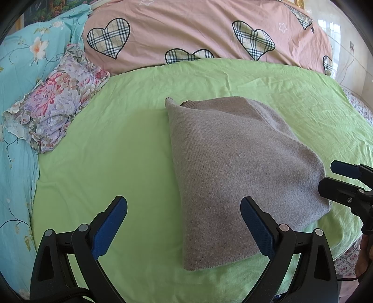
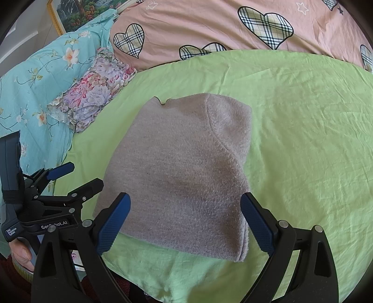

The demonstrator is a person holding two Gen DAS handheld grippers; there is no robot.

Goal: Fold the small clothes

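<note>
Green sheet [image 2: 303, 139], folded grey knit [image 2: 181, 167] centred (free margin all round), L gripper [image 1: 184, 223] & R gripper [image 2: 185, 221] jaws spread, empty.

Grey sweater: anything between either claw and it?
Nothing visible. The folded grey knit sweater lies alone on the light green sheet. The right claw and left claw are both open beside it.

I'm in a home bedroom: a bed under a wrinkled lime-green cotton sheet [image 2: 303, 139], a pink quilt with plaid hearts [image 2: 209, 23], a turquoise floral bedspread [image 1: 18, 81], a gilt-framed landscape painting [image 2: 70, 14].
</note>
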